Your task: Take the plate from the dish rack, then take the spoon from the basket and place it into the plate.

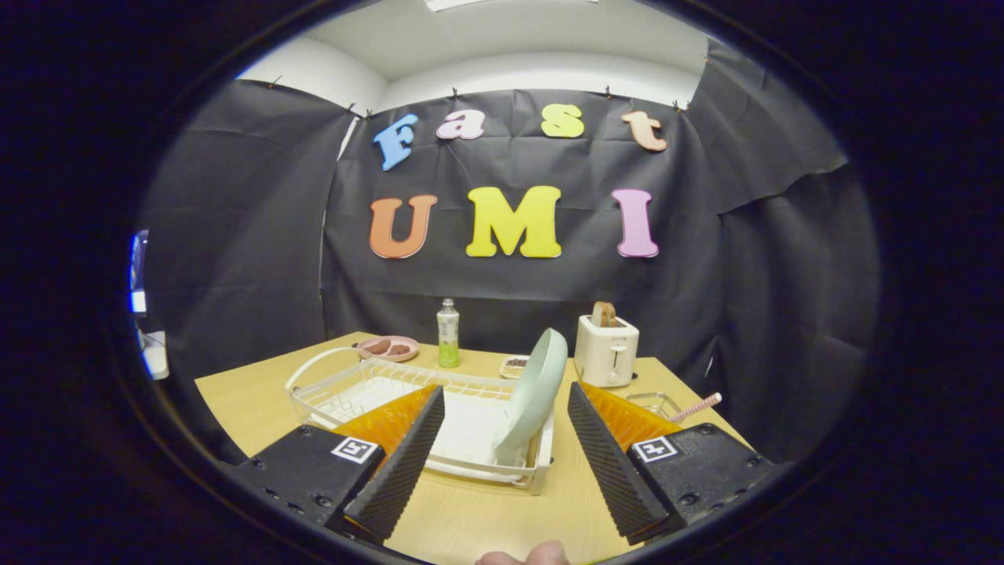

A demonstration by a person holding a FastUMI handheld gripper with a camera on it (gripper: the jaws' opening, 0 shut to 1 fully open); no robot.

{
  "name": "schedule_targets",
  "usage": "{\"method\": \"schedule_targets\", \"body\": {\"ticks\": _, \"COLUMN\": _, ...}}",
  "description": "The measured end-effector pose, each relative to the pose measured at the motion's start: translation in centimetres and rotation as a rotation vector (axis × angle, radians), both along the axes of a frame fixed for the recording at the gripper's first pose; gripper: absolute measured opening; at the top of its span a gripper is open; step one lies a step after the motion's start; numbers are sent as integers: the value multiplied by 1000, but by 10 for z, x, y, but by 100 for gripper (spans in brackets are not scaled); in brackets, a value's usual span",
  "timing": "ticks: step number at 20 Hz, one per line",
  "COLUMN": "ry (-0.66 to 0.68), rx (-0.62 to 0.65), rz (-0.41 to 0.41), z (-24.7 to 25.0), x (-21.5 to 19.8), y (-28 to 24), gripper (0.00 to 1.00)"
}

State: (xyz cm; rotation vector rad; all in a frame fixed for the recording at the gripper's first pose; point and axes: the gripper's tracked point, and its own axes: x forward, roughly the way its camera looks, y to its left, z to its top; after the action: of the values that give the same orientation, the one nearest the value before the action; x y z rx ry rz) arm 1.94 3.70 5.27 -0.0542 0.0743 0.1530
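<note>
Gripper short of the dish rack, jaws spread and holding nothing.
The plate leans on edge in the rack's right end, between and just beyond the fingers. Right of the rack, a striped handle, possibly the spoon, projects from a clear container near the toaster.

Readable text: none, folks | coded square tags, wordless, on gripper at 7 and 5 o'clock | fingers spread, gripping nothing
</note>
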Motion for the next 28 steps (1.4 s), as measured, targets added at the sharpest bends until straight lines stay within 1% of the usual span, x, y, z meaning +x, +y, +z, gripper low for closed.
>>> {"method": "schedule_targets", "body": {"ticks": 2, "ry": 32, "rx": 8, "rz": 25, "z": 15, "x": 10, "y": -1, "gripper": 100}}
{"method": "schedule_targets", "body": {"ticks": 4, "ry": 89, "rx": -7, "rz": 31, "z": 24, "x": 25, "y": -6, "gripper": 100}}
{"method": "schedule_targets", "body": {"ticks": 8, "ry": 291, "rx": 7, "rz": 35, "z": 24, "x": 61, "y": -10, "gripper": 100}}
{"method": "schedule_targets", "body": {"ticks": 10, "ry": 371, "rx": -2, "rz": -7, "z": 21, "x": 84, "y": -19, "gripper": 100}}
{"method": "schedule_targets", "body": {"ticks": 12, "ry": 469, "rx": -7, "rz": -24, "z": 11, "x": 104, "y": -21, "gripper": 100}}
{"method": "schedule_targets", "body": {"ticks": 14, "ry": 570, "rx": 8, "rz": -36, "z": -3, "x": 117, "y": -22, "gripper": 100}}
{"method": "schedule_targets", "body": {"ticks": 17, "ry": 668, "rx": 30, "rz": -79, "z": -22, "x": 132, "y": -34, "gripper": 100}}
{"method": "schedule_targets", "body": {"ticks": 21, "ry": 727, "rx": 44, "rz": -131, "z": -31, "x": 151, "y": -43, "gripper": 100}}
{"method": "schedule_targets", "body": {"ticks": 23, "ry": 741, "rx": 24, "rz": -147, "z": -35, "x": 156, "y": -45, "gripper": 96}}
{"method": "schedule_targets", "body": {"ticks": 26, "ry": 785, "rx": 36, "rz": -166, "z": -43, "x": 155, "y": -41, "gripper": 92}}
{"method": "schedule_targets", "body": {"ticks": 28, "ry": 815, "rx": 40, "rz": -167, "z": -50, "x": 156, "y": -36, "gripper": 85}}
